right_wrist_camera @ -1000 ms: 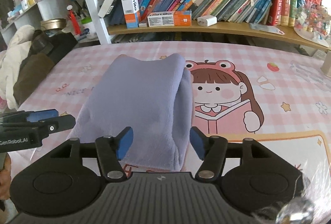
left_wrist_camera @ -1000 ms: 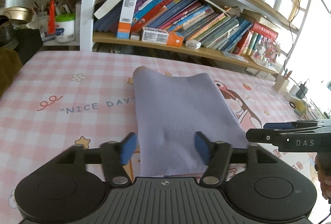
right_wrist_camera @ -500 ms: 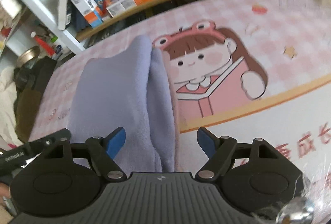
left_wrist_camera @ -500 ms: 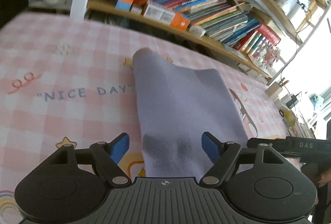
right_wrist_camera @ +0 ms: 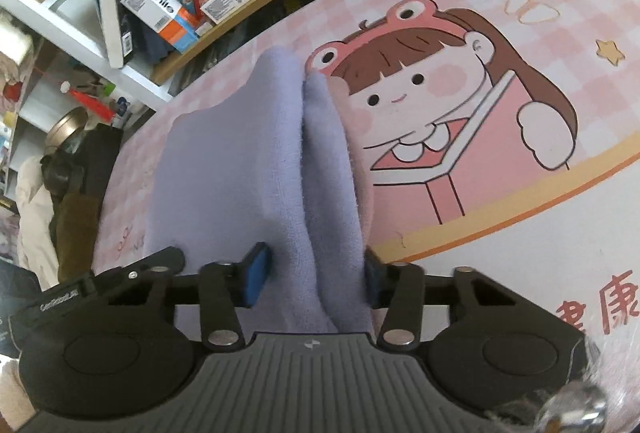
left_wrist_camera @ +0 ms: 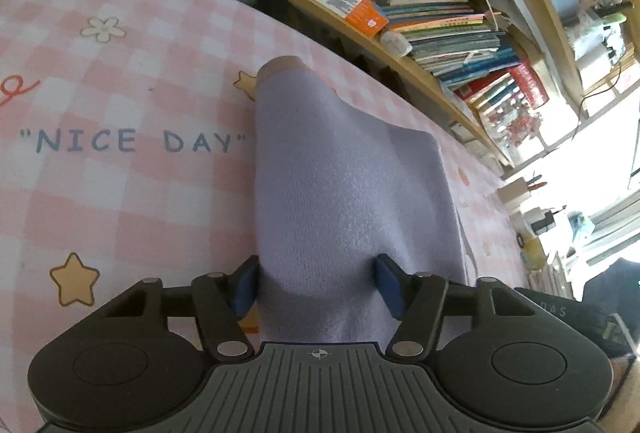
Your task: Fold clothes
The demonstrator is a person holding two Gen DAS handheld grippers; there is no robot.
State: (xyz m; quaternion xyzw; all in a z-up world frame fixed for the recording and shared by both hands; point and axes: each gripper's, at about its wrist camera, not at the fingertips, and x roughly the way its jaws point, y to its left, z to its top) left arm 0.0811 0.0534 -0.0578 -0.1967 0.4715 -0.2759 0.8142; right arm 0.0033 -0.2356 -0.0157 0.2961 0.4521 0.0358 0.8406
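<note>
Left wrist view: the left gripper (left_wrist_camera: pixel 316 285) bears down on the near end of a folded lavender garment (left_wrist_camera: pixel 344 193) that lies on a bench (left_wrist_camera: pixel 120 193) covered in pink checks and the words "NICE DAY". Its jaws have just been closing, and the blue pads (left_wrist_camera: pixel 244 287) now touch the cloth on both sides, which bulges up between them. A crowded bookshelf (left_wrist_camera: pixel 400 5) runs behind the bench, and a part of the right gripper (left_wrist_camera: pixel 560 309) shows at the right edge.

Right wrist view: the right gripper (right_wrist_camera: pixel 312 279) grips the same garment (right_wrist_camera: pixel 240 161) at its thick folded edge, where two plump layers meet in a seam. These jaws too have just been closing, and stand narrow, pressed on the bunched cloth. The garment stretches away toward the shelf, just beside a cartoon girl in a frog hat (right_wrist_camera: pixel 420 89) printed on the bench cover. The left gripper (right_wrist_camera: pixel 92 289) is seen at the lower left.
</note>
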